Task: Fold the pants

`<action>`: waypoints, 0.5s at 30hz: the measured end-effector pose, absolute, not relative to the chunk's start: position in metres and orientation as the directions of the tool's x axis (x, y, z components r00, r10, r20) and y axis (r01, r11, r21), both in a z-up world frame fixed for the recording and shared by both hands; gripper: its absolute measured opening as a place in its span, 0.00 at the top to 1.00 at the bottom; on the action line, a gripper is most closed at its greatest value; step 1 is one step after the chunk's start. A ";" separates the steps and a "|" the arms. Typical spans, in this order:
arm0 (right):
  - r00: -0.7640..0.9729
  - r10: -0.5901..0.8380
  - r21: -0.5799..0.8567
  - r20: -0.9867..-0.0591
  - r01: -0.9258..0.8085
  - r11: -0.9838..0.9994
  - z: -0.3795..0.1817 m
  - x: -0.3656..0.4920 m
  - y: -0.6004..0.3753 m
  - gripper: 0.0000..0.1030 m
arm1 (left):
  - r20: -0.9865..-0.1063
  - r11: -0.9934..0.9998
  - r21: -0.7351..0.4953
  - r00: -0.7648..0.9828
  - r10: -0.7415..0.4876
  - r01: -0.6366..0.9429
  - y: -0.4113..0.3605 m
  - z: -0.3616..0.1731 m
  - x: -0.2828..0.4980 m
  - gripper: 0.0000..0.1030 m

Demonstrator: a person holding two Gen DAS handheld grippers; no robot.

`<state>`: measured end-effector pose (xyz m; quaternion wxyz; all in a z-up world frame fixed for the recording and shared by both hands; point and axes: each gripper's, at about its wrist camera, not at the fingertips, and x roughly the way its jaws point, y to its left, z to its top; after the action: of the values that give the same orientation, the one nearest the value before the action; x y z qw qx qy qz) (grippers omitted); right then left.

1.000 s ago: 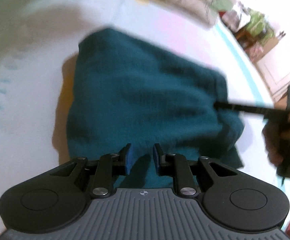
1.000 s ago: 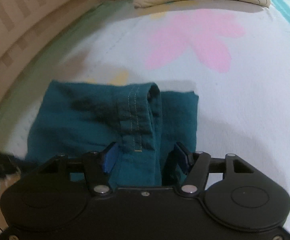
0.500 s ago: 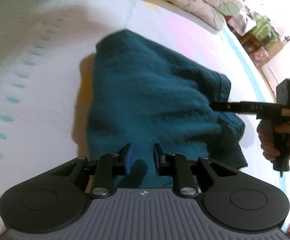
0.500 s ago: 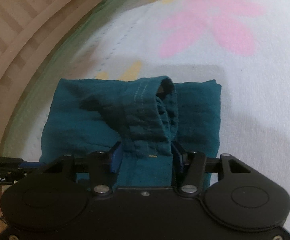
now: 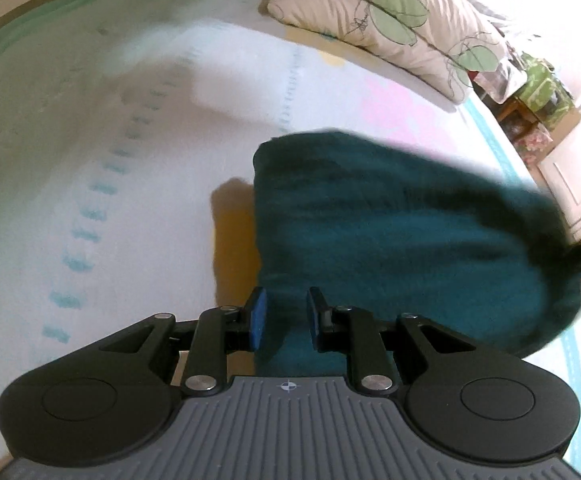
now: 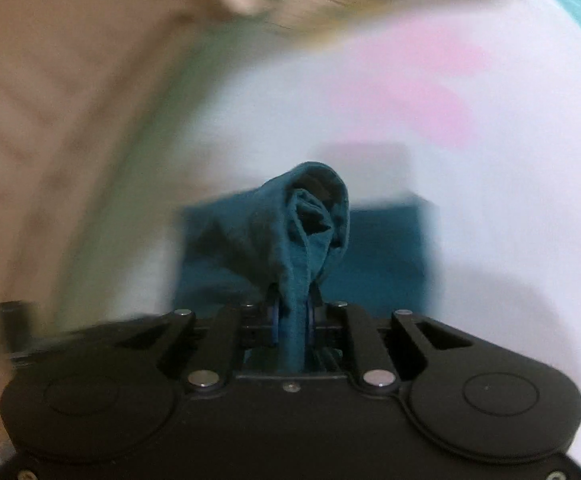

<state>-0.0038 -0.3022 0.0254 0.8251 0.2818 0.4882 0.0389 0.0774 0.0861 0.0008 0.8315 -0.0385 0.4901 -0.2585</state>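
The teal pants (image 5: 390, 240) lie folded in a bundle on the bed. My left gripper (image 5: 284, 318) hovers over their near left edge, open with a narrow gap and nothing between the blue pads. My right gripper (image 6: 292, 314) is shut on a bunched fold of the pants (image 6: 306, 224), which rises from the bundle (image 6: 386, 248). In the left wrist view the pants' right end is lifted and blurred. The right wrist view is blurred by motion.
The bed sheet (image 5: 130, 140) is white with a pink flower (image 6: 430, 80) and teal dashes. A leaf-print pillow (image 5: 378, 16) lies at the bed's far end. A wooden bed frame (image 6: 30, 100) runs along the left. Furniture (image 5: 538, 80) stands beyond the bed's right side.
My right gripper has closed on a fold of the pants and is lifting it. My left gripper has shifted left to the bundle's edge, still open.
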 end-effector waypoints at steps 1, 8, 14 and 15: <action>0.476 0.318 0.474 -0.820 0.251 0.844 0.009 -0.001 -0.306 0.79 | -0.797 0.862 -0.315 0.381 -0.468 0.398 0.082 0.001 0.079 0.79; 0.450 0.257 0.403 -0.855 0.266 0.876 -0.011 0.004 -0.310 0.60 | -0.813 0.832 -0.214 0.379 -0.443 0.512 0.053 0.011 0.082 0.79; 0.578 0.099 0.277 -0.810 0.229 0.933 0.014 0.005 -0.309 0.60 | -0.804 0.805 -0.161 0.397 -0.442 0.570 0.016 0.014 0.098 0.79; 0.590 0.097 0.272 -0.801 0.215 0.938 0.016 0.005 -0.307 0.60 | -0.805 0.801 -0.156 0.396 -0.442 0.578 0.011 0.013 0.101 0.79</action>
<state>0.0052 -0.3065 0.0156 0.8747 0.1731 0.4515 -0.0336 0.1009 0.0112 0.0126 0.8320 0.0745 0.4563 -0.3067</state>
